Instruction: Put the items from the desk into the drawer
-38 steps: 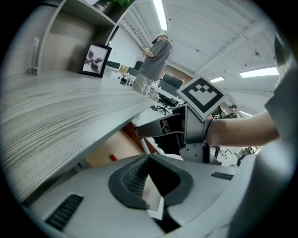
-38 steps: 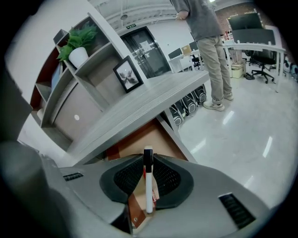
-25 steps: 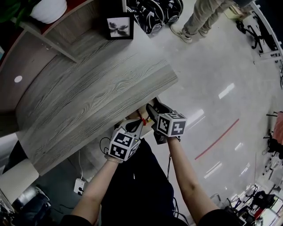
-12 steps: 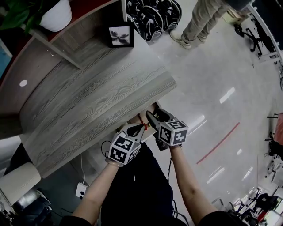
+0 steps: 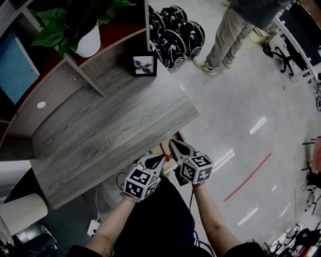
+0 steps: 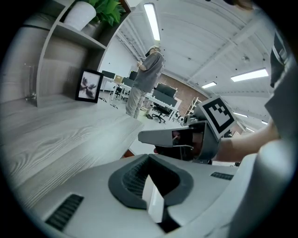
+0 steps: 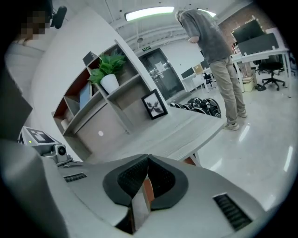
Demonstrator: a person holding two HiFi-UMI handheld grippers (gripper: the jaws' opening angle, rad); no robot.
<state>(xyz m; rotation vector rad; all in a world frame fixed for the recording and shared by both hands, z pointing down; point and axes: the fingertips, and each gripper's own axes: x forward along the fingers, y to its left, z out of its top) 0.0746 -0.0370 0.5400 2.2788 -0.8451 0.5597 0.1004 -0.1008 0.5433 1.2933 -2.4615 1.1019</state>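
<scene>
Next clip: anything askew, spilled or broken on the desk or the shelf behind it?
Nothing stands out. The desk is bare apart from a picture frame standing upright at its far end, and the potted plant sits upright on the shelf. No spill or damage shows.

Bright ceiling strip lights (image 7: pixel 149 13), glare on floor (image 5: pixel 258 124), dim head view, fisheye-warped edges

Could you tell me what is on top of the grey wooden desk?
Only a framed picture, upright at the far corner of the desk beside the shelving. The spot behind it is hidden.
</scene>
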